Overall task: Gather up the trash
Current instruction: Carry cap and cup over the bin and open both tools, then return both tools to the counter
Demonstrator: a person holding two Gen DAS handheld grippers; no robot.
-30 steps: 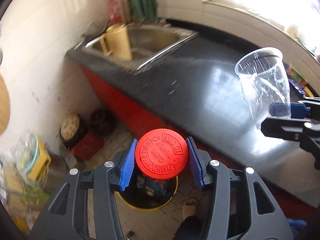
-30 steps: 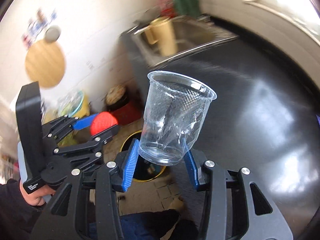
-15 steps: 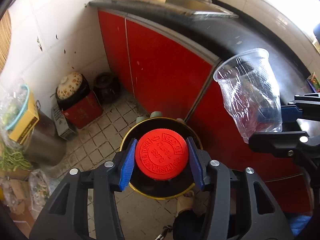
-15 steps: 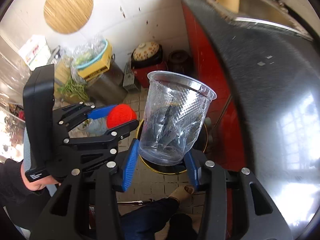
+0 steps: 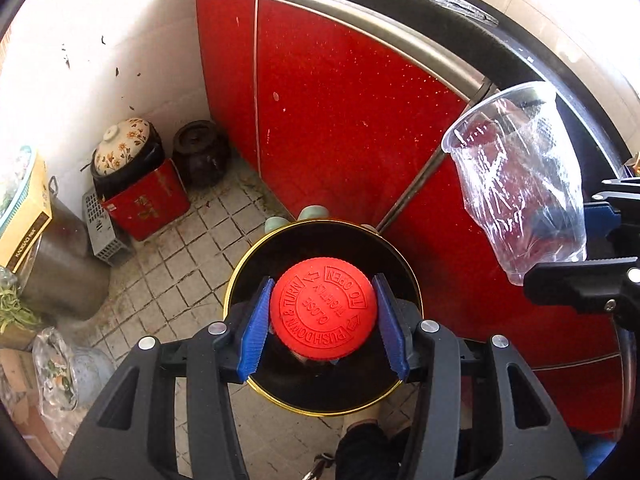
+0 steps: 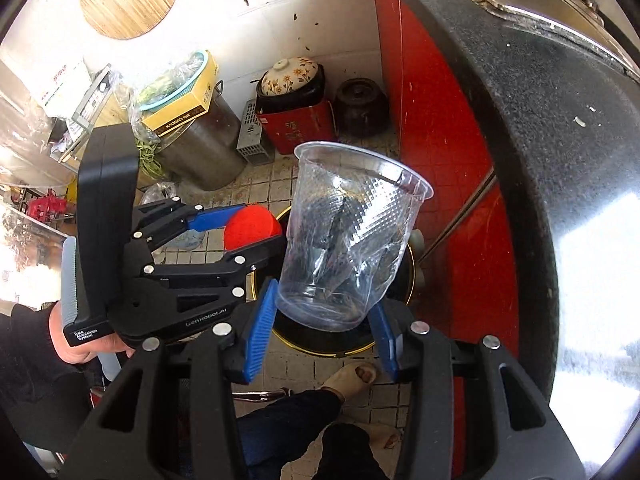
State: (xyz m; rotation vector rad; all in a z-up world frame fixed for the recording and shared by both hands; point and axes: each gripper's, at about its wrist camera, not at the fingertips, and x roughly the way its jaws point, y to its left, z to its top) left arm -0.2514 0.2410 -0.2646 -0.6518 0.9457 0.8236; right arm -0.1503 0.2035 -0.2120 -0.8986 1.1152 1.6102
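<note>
Below the red cabinet point(image 5: 344, 120), the bin point(image 5: 240, 280) sits open right under your left gripper point(image 5: 323, 314), clamped on the red cap point(image 5: 323, 312), while your right gripper point(image 6: 322, 330) pinches the plastic cup point(image 6: 352, 240) upright above its rim.

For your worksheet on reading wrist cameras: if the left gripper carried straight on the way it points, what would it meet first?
Most likely the open mouth of the gold-rimmed black bin on the floor, directly behind the red cap that the left gripper holds; depth is unclear.
</note>
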